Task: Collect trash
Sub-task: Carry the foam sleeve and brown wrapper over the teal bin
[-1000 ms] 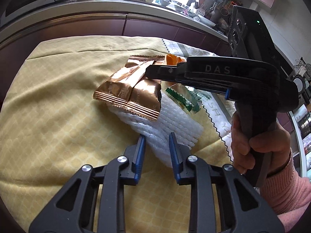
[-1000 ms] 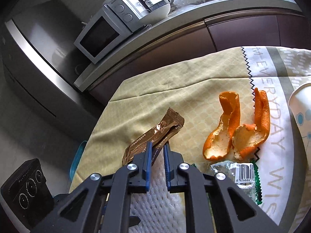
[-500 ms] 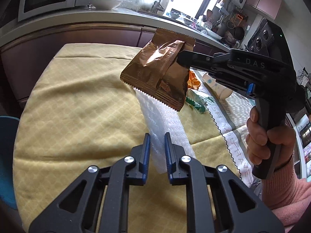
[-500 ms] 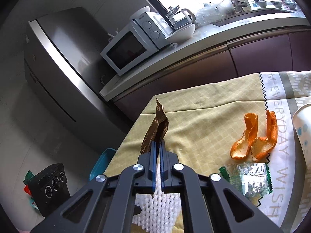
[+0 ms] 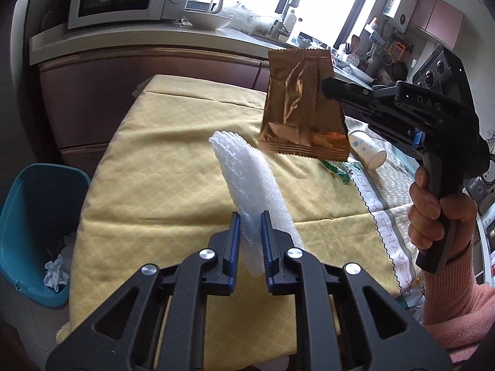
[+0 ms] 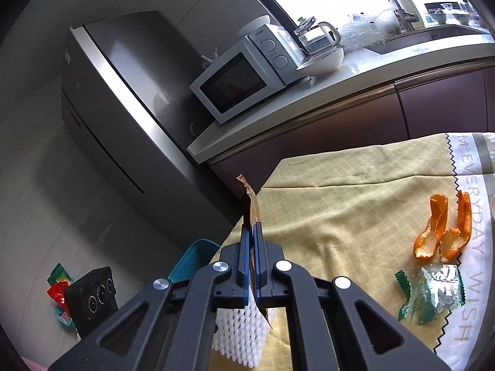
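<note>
Left wrist: left gripper (image 5: 250,241) jaws clamp foam net (image 5: 247,173), right gripper (image 5: 328,88) jaws grasp wrapper (image 5: 301,105) hiding cup (image 5: 368,151).

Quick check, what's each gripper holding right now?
Left gripper: shut on the white foam net, lifted off the table.
Right gripper: shut on the brown foil wrapper, held in the air.

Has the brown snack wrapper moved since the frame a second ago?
Yes. The brown wrapper, then lying on the yellow tablecloth, now hangs above it, pinched in the right gripper, its top edge level with the counter cabinets behind.
</note>
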Demonstrator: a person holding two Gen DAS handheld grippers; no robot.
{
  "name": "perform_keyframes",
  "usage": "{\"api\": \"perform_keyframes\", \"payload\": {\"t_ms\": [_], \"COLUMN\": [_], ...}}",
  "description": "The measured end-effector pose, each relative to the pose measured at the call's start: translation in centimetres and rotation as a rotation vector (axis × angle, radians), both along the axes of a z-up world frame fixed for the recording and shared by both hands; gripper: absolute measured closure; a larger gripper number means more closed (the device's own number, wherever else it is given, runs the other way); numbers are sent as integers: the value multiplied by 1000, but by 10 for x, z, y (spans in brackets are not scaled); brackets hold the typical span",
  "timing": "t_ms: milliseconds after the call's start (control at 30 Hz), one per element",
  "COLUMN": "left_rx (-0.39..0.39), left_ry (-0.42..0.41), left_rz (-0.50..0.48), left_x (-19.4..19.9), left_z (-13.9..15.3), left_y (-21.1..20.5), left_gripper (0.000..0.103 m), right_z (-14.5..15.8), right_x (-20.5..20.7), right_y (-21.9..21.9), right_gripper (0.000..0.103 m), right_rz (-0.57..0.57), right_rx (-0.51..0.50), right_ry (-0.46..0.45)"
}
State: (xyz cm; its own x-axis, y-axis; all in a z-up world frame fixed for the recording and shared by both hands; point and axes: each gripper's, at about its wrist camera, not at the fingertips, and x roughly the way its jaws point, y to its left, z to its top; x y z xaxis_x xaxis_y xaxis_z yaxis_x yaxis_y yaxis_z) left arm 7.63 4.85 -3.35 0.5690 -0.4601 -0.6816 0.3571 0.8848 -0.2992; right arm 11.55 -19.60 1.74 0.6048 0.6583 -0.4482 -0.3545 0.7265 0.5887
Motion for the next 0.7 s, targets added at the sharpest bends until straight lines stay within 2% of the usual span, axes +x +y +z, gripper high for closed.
{"api": "perform_keyframes", "payload": {"t_ms": [700], "left_rx": [-12], "left_ry": [-75], "left_rz": [170], "left_x": [-22], "left_z": [29], "left_y": [78], "left_gripper": [89], "right_z": [7], "right_x": [6], "right_y": [68], "right_gripper": [101], "right_rz": [147], "right_rx": [30], "right_ry": [-1]}}
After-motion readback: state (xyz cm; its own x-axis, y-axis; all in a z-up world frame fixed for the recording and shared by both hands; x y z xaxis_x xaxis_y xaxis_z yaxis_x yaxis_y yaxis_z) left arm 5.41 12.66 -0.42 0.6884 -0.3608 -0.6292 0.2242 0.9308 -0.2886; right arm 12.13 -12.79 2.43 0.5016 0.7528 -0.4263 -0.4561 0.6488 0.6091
